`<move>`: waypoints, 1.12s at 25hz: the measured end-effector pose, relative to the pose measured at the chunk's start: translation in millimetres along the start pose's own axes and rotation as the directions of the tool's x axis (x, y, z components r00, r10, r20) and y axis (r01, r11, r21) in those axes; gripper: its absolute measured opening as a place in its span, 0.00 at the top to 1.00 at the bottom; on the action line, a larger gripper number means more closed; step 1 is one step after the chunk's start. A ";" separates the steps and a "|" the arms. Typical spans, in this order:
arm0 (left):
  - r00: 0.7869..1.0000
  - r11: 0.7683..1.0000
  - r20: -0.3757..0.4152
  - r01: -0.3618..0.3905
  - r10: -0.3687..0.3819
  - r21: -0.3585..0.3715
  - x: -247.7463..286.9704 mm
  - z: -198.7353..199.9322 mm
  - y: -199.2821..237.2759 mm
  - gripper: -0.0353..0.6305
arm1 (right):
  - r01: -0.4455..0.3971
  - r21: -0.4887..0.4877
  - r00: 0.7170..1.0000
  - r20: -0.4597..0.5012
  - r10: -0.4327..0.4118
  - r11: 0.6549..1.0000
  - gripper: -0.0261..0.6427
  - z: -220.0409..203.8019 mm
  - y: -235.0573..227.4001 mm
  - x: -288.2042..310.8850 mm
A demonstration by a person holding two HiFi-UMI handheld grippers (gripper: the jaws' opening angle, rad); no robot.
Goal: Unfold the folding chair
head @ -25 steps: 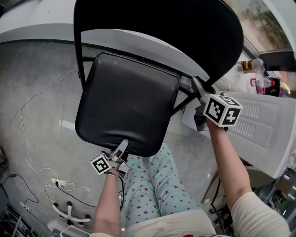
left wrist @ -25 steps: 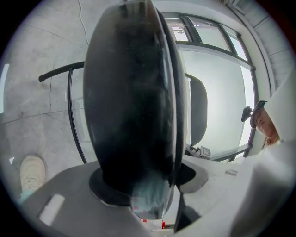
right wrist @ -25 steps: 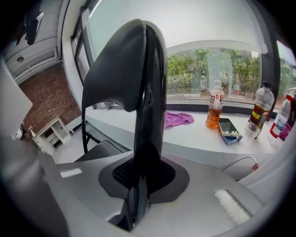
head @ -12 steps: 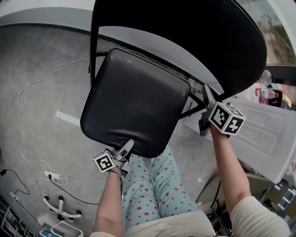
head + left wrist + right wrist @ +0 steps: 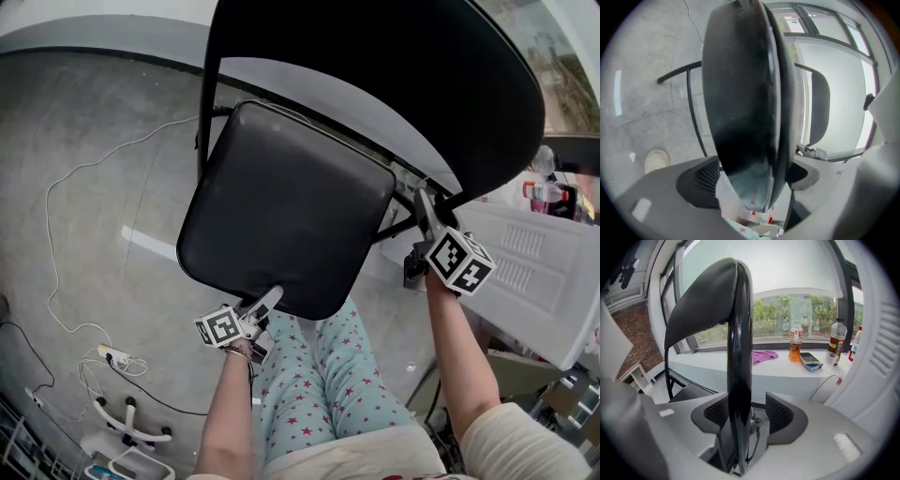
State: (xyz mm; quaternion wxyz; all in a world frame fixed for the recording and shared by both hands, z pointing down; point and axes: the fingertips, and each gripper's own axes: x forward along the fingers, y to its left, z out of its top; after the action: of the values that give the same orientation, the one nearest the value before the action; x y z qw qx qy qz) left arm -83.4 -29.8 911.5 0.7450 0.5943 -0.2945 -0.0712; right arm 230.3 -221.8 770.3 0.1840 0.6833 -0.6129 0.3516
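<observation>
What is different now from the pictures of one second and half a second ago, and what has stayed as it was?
The right gripper has just been opening its jaws; they stand apart with the chair's frame tube between them. In the head view both grippers and the seat sit slightly further right, though the camera may have shifted too. The left gripper still clamps the seat's front edge.

The folding chair's backrest (image 5: 375, 84) runs off the head view's top edge, and its seat (image 5: 281, 206) covers most of the frame beneath it. Only short bits of tube show at the sides. The left tongs (image 5: 272, 298) are partly lost at the seat's near rim. Along the worktop's (image 5: 717, 363) window edge stand bottles (image 5: 795, 344) with labels too small to read.
</observation>
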 end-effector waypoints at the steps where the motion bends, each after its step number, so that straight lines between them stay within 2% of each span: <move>1: 0.999 1.000 0.014 -0.029 0.029 0.004 -2.0 0.6 -0.9 0.33 | 0.009 -0.002 1.000 0.000 -0.009 1.000 0.61 -4.7 -0.5 -5.6; 4: 0.989 0.993 0.098 -0.112 0.115 -0.036 -19.0 2.4 -0.3 0.33 | 0.023 -0.025 1.000 -0.018 -0.024 0.999 0.58 -21.5 3.9 -22.2; 6: 0.971 0.986 0.184 -0.139 0.154 -0.087 -38.6 6.3 -3.9 0.33 | 0.024 -0.032 0.999 -0.031 -0.025 0.999 0.57 -31.5 11.7 -32.9; 8: 0.951 0.983 0.257 -0.149 0.172 -0.106 -54.6 11.7 -16.7 0.33 | 0.027 -0.026 0.999 -0.026 -0.028 0.999 0.62 -33.2 19.8 -44.7; 9: 0.942 0.984 0.287 -0.155 0.175 -0.089 -60.4 16.2 -27.4 0.33 | 0.028 -0.020 0.999 -0.016 -0.028 0.999 0.63 -30.8 24.5 -50.9; 10: 0.933 0.985 0.316 -0.165 0.172 -0.049 -65.6 22.3 -41.7 0.33 | 0.025 -0.014 1.000 -0.004 -0.025 1.000 0.65 -27.1 30.3 -57.3; 12: 0.923 0.980 0.358 -0.181 0.141 0.080 -74.9 34.7 -82.2 0.37 | 0.001 -0.005 1.000 0.010 -0.001 1.000 0.67 -18.6 46.8 -72.0; 14: 0.928 0.955 0.362 -0.183 0.090 0.232 -81.1 43.5 -134.8 0.42 | -0.039 -0.005 0.999 0.006 0.039 0.999 0.68 -9.9 67.0 -91.5; 16: 0.937 0.915 0.345 -0.182 0.051 0.359 -82.5 45.5 -190.0 0.43 | -0.083 -0.023 0.997 0.001 0.083 0.996 0.68 1.9 86.8 -117.9; 18: 0.948 0.864 0.319 -0.169 0.010 0.475 -79.0 43.0 -246.3 0.43 | -0.125 -0.039 0.992 0.013 0.126 0.991 0.68 17.7 103.6 -148.1; 19: 0.952 0.828 0.305 -0.159 -0.015 0.537 -75.3 44.0 -274.7 0.43 | -0.148 -0.046 0.988 0.032 0.149 0.988 0.69 28.2 112.4 -160.7; 22: 0.952 0.702 0.286 -0.132 -0.106 0.700 -63.9 56.3 -353.7 0.44 | -0.227 -0.092 0.965 0.110 0.237 0.969 0.71 63.9 144.9 -184.4; 23: 0.950 0.669 0.284 -0.127 -0.130 0.732 -64.7 55.4 -375.5 0.46 | -0.256 -0.105 0.956 0.123 0.268 0.961 0.72 71.1 155.8 -195.0; 25: 0.945 0.619 0.278 -0.118 -0.169 0.776 -73.6 45.0 -412.6 0.50 | -0.308 -0.121 0.936 0.138 0.323 0.944 0.73 79.6 175.7 -222.0; 28: 0.927 0.540 0.259 -0.077 -0.270 0.838 -90.8 30.0 -462.2 0.63 | -0.369 -0.167 0.902 0.173 0.395 0.914 0.76 98.5 202.2 -255.4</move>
State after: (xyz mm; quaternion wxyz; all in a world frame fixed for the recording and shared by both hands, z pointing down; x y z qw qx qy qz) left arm -60.5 -144.7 454.3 0.2986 0.8686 -0.3890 -0.0710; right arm 59.5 -144.7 486.2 0.0920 0.5684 -0.7721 0.2688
